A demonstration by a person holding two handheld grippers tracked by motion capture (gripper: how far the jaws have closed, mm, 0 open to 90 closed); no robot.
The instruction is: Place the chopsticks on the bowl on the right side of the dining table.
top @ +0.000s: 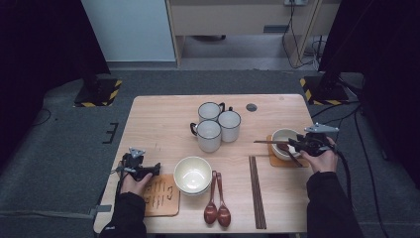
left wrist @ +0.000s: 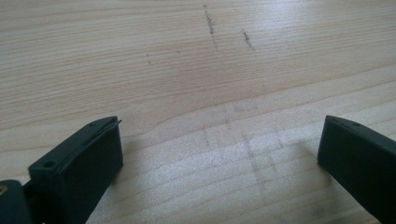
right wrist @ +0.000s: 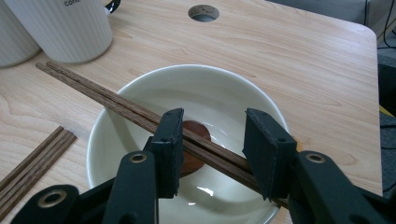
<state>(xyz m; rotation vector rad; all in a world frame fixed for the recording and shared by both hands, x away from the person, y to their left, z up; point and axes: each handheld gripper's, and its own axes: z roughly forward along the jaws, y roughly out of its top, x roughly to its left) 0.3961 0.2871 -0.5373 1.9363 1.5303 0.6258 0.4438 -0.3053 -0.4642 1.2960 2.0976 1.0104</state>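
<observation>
Looking down from the high view, we see the right gripper (top: 300, 144) at the right side of the table (top: 163, 119), over a white bowl (top: 283, 140) that sits on an orange mat (top: 275, 161). In the right gripper view its jaws stand partly open with a pair of chopsticks (right wrist: 121, 111) running between them across the bowl (right wrist: 224, 88); the sticks pass against the left jaw, while a gap shows on the side of the right jaw, so we cannot tell whether the pads press on them. Their tips reach out past the bowl's left rim toward the mugs (top: 216, 125). Under the sticks, inside the bowl, lies a brown spoon (right wrist: 192, 133). The mugs, three of them, cluster at the table's middle, toward the far side. A second pair of chopsticks (top: 256, 191) lies flat on the table near the near edge, just left of the mat. The left gripper (top: 151, 170) rests at the near left of the table, beside a brown coaster (top: 161, 194); in the left gripper view its jaws stand wide apart over bare wood (left wrist: 196, 79), with nothing between them. Near the front middle sits a stack of bowls (top: 192, 175), and just right of it two more spoons (top: 217, 208) lie side by side, their bowls toward the near edge.
</observation>
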